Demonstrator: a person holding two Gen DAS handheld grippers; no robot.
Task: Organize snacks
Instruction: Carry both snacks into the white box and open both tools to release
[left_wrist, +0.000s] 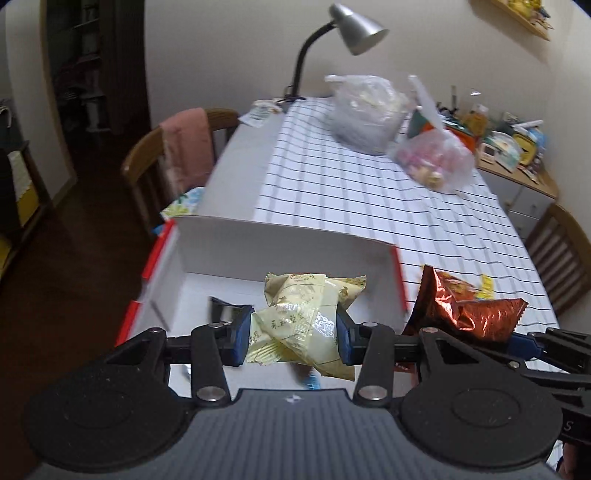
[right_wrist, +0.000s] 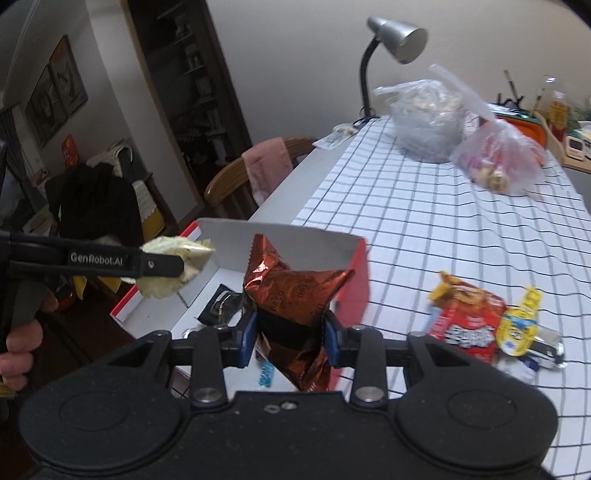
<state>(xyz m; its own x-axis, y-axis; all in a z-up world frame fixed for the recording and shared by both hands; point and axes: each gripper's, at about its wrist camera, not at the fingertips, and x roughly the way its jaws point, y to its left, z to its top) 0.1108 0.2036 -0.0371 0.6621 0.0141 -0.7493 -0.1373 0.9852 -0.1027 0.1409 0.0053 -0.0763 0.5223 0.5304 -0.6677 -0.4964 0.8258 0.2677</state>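
Left wrist view: the left claw (left_wrist: 293, 341) pinches a pale yellow snack packet (left_wrist: 306, 321) above the open white box (left_wrist: 280, 243) at the surface's near left corner, ready to drop it. Right claw (right_wrist: 290, 334) clamps a copper packet (right_wrist: 291, 291) alongside; more snacks (right_wrist: 480, 321) wait near the surface's right edge.

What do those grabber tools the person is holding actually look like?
Each is matte black plastic: two round discs at the base, black linkage bars with silver rivets, and two blue finger pads. The left gripper and right gripper look alike. Seen side-on, the left one carries white "GenRobot.AI" lettering. A bare hand grips its handle; no cables show.
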